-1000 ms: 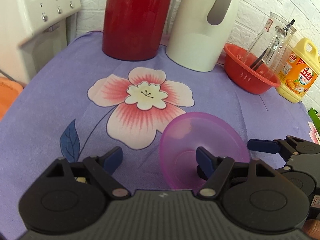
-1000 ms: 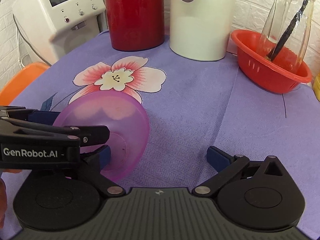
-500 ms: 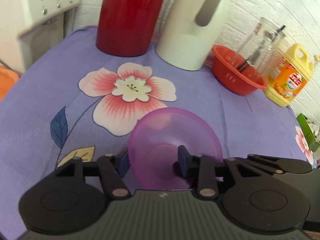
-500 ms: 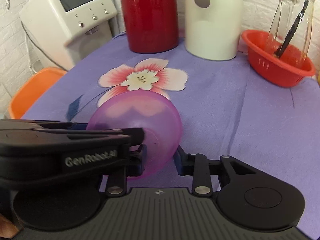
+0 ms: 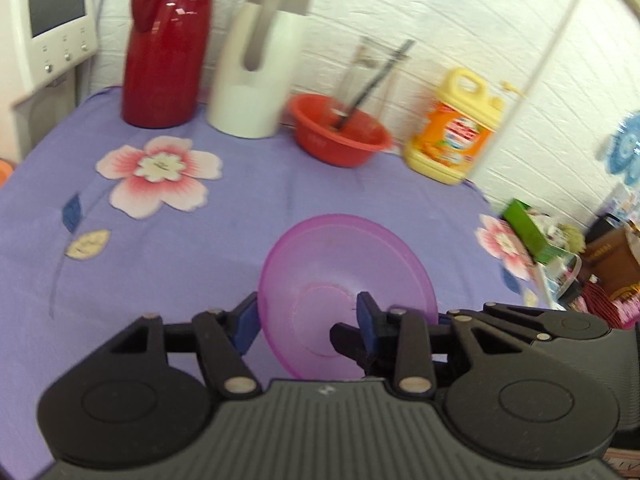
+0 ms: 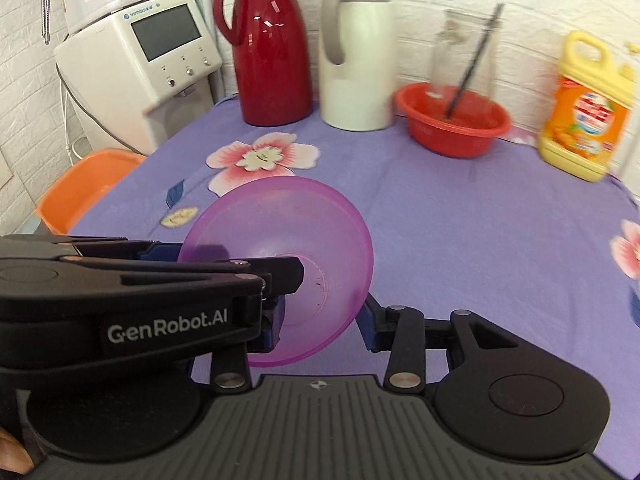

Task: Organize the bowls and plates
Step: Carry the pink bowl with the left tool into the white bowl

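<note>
A translucent purple bowl (image 5: 344, 276) is held tilted above the purple flowered tablecloth (image 5: 240, 200). My left gripper (image 5: 308, 320) is shut on the bowl's near left rim, one pad inside and one outside. My right gripper (image 6: 324, 320) is shut on the bowl (image 6: 280, 248) at its near right rim. The two grippers sit side by side: the right one shows at the lower right of the left wrist view (image 5: 540, 328), and the left one crosses the lower left of the right wrist view (image 6: 140, 296).
At the back stand a red thermos (image 6: 268, 56), a white jug (image 6: 356, 60), a red basin (image 6: 452, 124) holding a glass jar (image 6: 460, 56), and a yellow detergent bottle (image 6: 584, 108). A white appliance (image 6: 148, 60) and an orange tub (image 6: 84, 184) lie left.
Both grippers have closed on the purple bowl and lifted it off the cloth. The views have risen and swung right, bringing the detergent bottle and table's right edge into view.
</note>
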Action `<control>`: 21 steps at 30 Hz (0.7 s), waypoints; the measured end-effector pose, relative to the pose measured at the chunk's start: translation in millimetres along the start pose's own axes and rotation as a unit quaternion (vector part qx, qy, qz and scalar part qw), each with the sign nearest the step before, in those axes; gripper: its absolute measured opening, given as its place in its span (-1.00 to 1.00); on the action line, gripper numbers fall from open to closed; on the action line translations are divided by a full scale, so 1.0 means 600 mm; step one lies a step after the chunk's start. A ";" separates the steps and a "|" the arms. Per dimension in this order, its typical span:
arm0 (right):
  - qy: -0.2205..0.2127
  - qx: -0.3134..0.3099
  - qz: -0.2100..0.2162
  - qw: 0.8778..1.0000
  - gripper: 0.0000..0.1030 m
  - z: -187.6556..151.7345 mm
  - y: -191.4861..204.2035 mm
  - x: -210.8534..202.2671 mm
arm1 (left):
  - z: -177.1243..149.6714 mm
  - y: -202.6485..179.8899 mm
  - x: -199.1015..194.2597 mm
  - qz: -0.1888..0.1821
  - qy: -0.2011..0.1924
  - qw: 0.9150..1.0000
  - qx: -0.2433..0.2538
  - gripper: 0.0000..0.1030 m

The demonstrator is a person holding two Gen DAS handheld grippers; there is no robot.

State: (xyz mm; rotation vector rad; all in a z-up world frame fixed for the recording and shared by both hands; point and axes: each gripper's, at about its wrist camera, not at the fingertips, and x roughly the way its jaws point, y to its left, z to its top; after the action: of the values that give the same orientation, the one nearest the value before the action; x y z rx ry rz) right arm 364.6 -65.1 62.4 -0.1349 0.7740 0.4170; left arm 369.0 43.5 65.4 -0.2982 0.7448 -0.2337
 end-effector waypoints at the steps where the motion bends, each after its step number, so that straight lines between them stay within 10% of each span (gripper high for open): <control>1: -0.001 0.004 -0.009 1.000 0.38 -0.016 -0.008 -0.020 | -0.016 -0.021 -0.007 -0.007 0.001 1.000 0.006 -0.31; 10: -0.006 0.033 -0.056 0.998 0.53 -0.181 -0.066 -0.162 | -0.177 -0.168 -0.055 -0.068 0.034 0.995 0.059 -0.24; 21: -0.028 0.032 -0.047 0.998 0.75 -0.267 -0.067 -0.181 | -0.239 -0.176 -0.061 -0.063 0.050 0.993 0.091 0.13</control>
State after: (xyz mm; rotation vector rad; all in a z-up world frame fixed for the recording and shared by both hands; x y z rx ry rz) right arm 207.9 -179.1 23.1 -0.0994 0.7226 0.3060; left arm 232.6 -69.5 24.7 -0.1607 0.7994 -0.4354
